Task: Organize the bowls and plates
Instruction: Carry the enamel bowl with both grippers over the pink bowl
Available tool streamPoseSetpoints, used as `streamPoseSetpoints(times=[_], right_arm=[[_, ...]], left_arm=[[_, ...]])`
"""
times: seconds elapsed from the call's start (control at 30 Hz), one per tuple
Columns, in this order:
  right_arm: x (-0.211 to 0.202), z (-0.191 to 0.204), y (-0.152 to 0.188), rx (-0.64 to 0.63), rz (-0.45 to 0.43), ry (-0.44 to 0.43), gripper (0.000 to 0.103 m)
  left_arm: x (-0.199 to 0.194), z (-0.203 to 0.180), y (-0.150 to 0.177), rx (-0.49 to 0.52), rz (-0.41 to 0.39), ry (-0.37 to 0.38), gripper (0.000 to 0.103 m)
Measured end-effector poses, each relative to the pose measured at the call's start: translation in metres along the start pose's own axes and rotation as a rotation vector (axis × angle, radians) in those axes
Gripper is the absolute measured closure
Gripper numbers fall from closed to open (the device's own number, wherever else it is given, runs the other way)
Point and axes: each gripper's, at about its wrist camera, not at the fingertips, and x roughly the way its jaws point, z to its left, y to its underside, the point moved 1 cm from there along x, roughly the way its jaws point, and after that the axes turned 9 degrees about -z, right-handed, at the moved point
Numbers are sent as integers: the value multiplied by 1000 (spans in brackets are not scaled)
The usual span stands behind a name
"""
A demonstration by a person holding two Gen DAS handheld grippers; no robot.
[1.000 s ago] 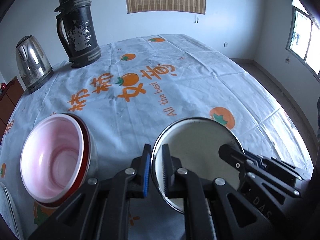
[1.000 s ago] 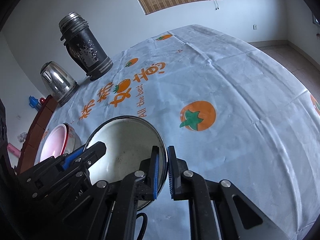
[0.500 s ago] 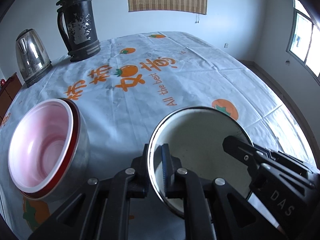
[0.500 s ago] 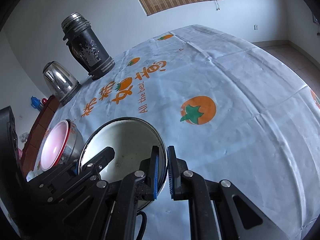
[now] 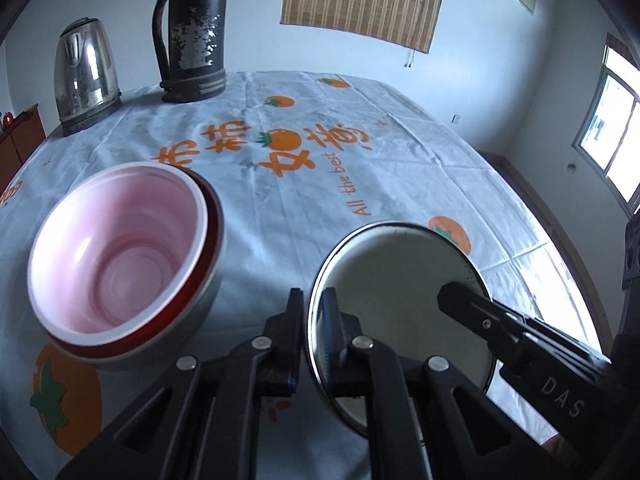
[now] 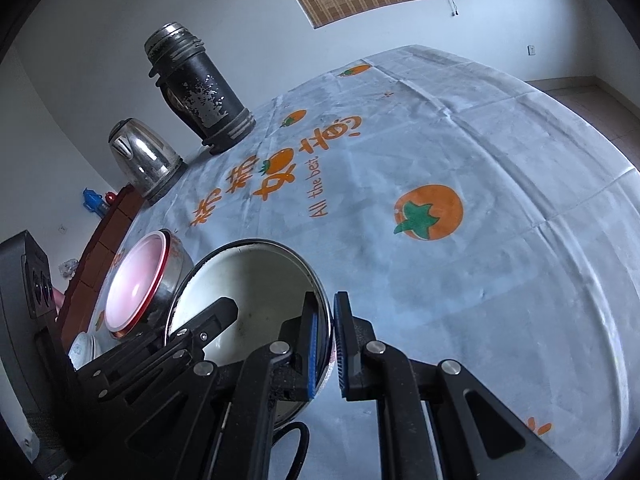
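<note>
Enamel plate (image 5: 400, 280) is sitting between my two claws, tilted off the tablecloth (image 5: 280, 200). I'm clamping its left rim with my left gripper (image 5: 310, 320), jaws nearly shut with only the thin edge between the pads. My right gripper (image 6: 324, 344) is pinching the opposite rim the same way. Stacked bowls (image 5: 116, 248), pink inside a red-rimmed steel one, are resting just left of the plate; touching or not, I can't tell. Right wrist view is showing extra: a small white dish (image 6: 82, 348) behind the bowls at the table edge. Left view is showing a window (image 5: 616, 128) instead. Kettle (image 5: 84, 76) and black flask (image 5: 192, 32) are standing at the far side.
</note>
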Motion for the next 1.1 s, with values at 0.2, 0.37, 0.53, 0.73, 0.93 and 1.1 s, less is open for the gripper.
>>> streamPoseSetpoints(times=[0.2,0.37,0.53,0.73,0.93,1.1], right_arm=[[-9,7,8,-7,-27,1,94],[-11,3,14,19,-16,6,94],[-21,-1,24,61,-20,18,95],[-30,-1,34,97,-14,46,96],[-40,5,36,107,-24,56,96],[-50,14,33,93,-46,65,96]], left_arm=[[-7,-1,4,27,-7,-8,97],[-11,-5,9,68,-12,-26,97],[-16,-9,12,92,-13,-16,96],[-23,-12,15,127,-32,-21,95],[-34,-10,12,133,-56,-14,95],[-44,-7,7,130,-79,-2,95]])
